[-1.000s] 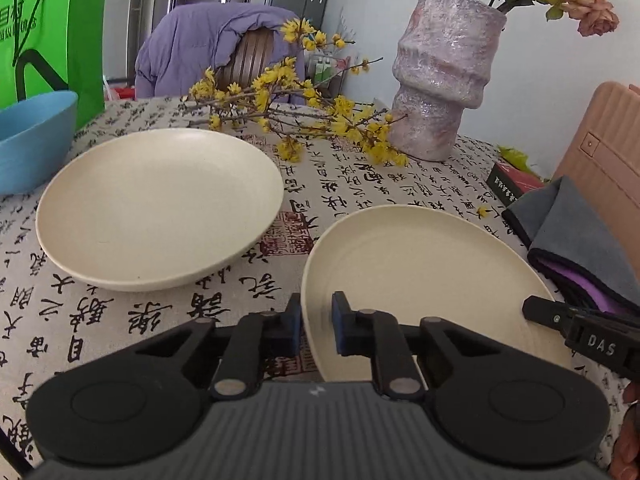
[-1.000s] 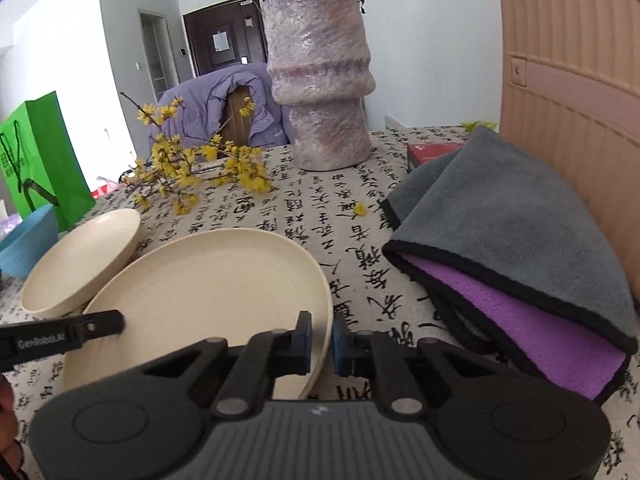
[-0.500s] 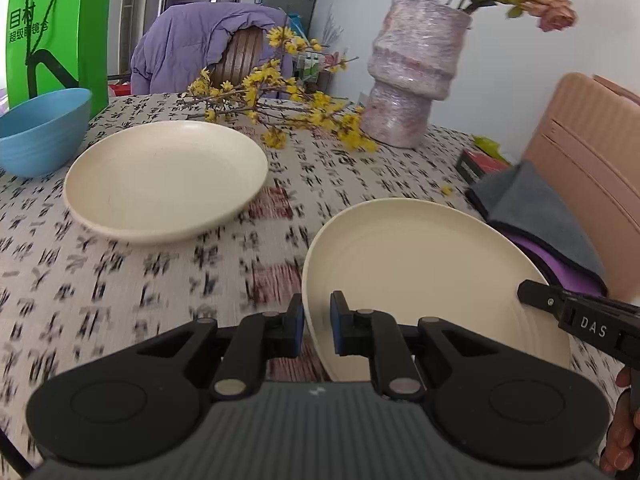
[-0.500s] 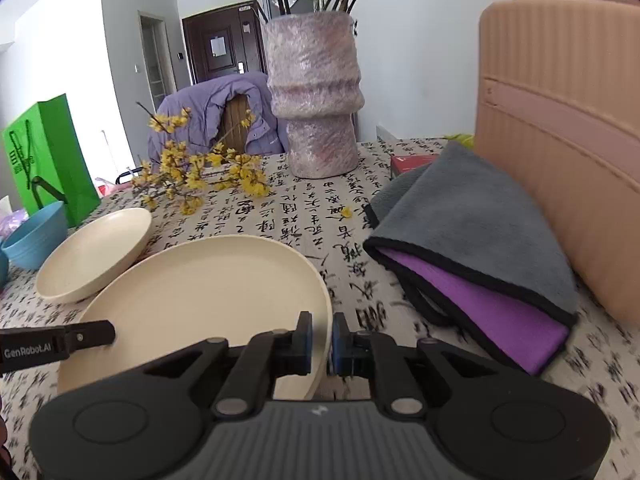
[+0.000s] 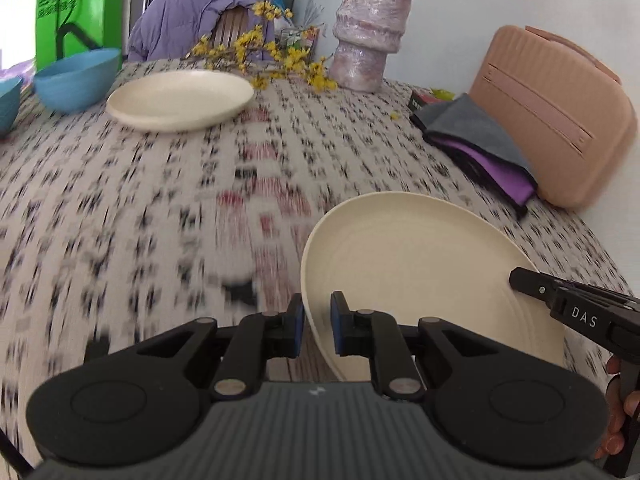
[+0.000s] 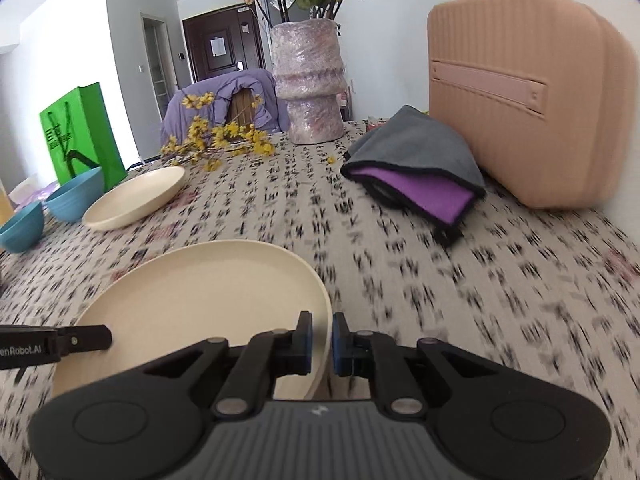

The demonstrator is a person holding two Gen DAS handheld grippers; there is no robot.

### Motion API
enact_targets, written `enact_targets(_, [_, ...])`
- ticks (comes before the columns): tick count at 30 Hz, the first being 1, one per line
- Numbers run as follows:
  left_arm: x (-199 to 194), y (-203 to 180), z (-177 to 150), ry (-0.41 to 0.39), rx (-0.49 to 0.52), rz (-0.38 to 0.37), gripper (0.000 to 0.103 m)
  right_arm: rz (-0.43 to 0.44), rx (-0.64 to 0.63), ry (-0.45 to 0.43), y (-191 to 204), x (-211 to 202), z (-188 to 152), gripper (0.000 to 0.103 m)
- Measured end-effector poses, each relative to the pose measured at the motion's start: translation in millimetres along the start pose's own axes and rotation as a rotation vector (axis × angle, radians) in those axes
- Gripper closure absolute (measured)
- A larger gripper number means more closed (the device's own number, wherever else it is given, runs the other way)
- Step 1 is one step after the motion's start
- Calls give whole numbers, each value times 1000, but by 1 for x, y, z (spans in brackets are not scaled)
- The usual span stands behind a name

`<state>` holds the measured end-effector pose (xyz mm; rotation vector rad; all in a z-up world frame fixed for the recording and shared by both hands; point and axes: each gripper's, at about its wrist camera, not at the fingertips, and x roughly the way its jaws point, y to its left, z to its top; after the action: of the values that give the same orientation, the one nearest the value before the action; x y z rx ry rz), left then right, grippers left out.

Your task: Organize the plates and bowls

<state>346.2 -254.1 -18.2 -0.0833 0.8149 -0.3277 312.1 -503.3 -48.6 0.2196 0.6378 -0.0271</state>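
Left gripper [image 5: 317,325] and right gripper [image 6: 322,343] both clamped, angled downward; fingers [image 5: 614,400] wrap right handle.

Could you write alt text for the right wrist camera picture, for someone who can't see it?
Two black grippers, the right gripper in front and the left gripper reaching in from the left edge, clamp opposite rims of a cream plate above a patterned tablecloth. Beyond lie a second cream plate, two blue bowls, a grey-and-purple cloth and a pink case.
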Motion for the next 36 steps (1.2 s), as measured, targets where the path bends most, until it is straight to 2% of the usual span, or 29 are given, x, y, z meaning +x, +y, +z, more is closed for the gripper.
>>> enact_targets(8, [-37, -3, -47, -9, -15, -11, 89, 6, 24, -5, -2, -43, -35, 94])
enact_targets(20, [-59, 19, -50, -35, -45, 21, 89, 28, -21, -20, 27, -52, -36, 94])
enact_targets(29, [-94, 80, -55, -67, -110, 102, 89, 118, -73, -13, 94, -42, -37, 94])
enact_targets(36, [-133, 149, -62, -109, -186, 201, 89, 227, -128, -3, 172, -31, -38, 93])
